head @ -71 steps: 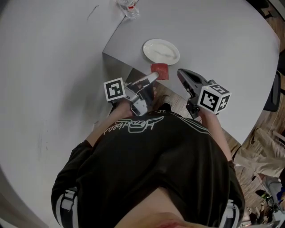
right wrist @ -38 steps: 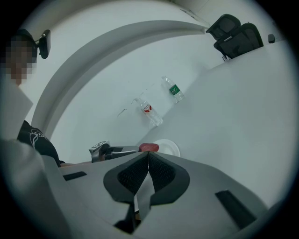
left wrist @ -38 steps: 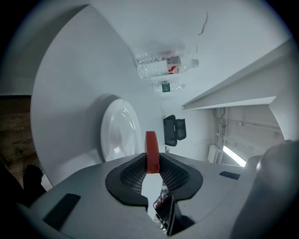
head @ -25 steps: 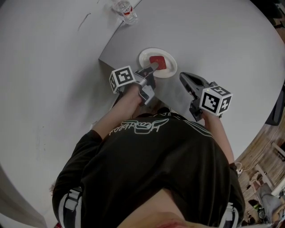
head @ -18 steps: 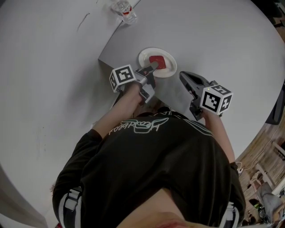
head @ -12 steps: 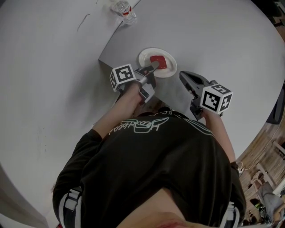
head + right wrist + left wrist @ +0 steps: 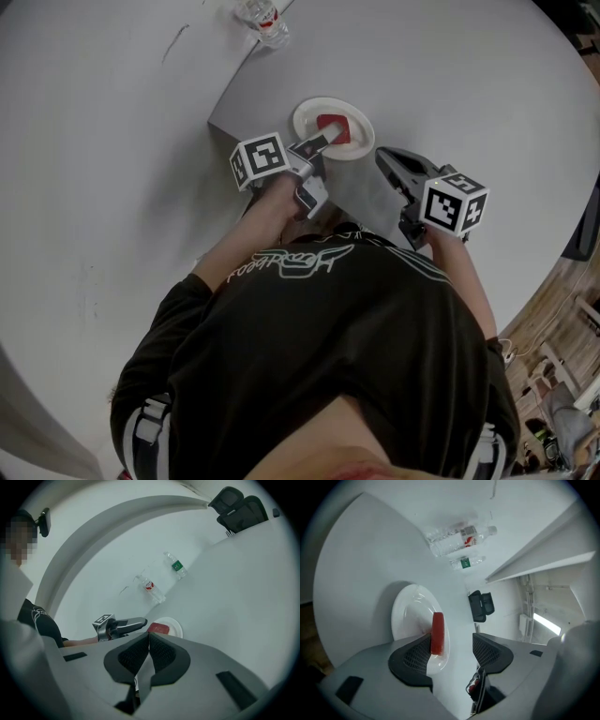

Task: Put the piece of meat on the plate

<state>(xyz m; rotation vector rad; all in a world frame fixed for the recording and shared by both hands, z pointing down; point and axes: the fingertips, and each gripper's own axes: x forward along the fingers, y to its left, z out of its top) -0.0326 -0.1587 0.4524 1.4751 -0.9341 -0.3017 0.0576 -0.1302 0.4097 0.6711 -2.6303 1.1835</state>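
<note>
Big white round desk fills the head view. Person in a black shirt stands at its near edge with a gripper in each hand.

Left gripper: reaches over the near rim of the plate, with its marker cube on the person's side. Its jaws have just been opening and stand spread wide. The meat is between them, close against one pad. The other pad is clear of it with an open gap, so there is no squeeze on it. Can't tell whether the near pad touches the meat.

Right gripper: sits to the right of the plate, apart from it. Its jaws are pressed together with nothing between them. Its own cube faces up at the head camera.

Dark office chairs stand beyond the far edge of the desk.

Plate: white and round, on the desk just ahead of the person and between the two grippers' lines.

Two clear plastic bottles lie on the desk past the plate, well apart from it. One has a red label and one has a green label.

Meat: a small red slab, lying on the plate about mid-plate. From the right gripper view it shows just past the left gripper's tips.
</note>
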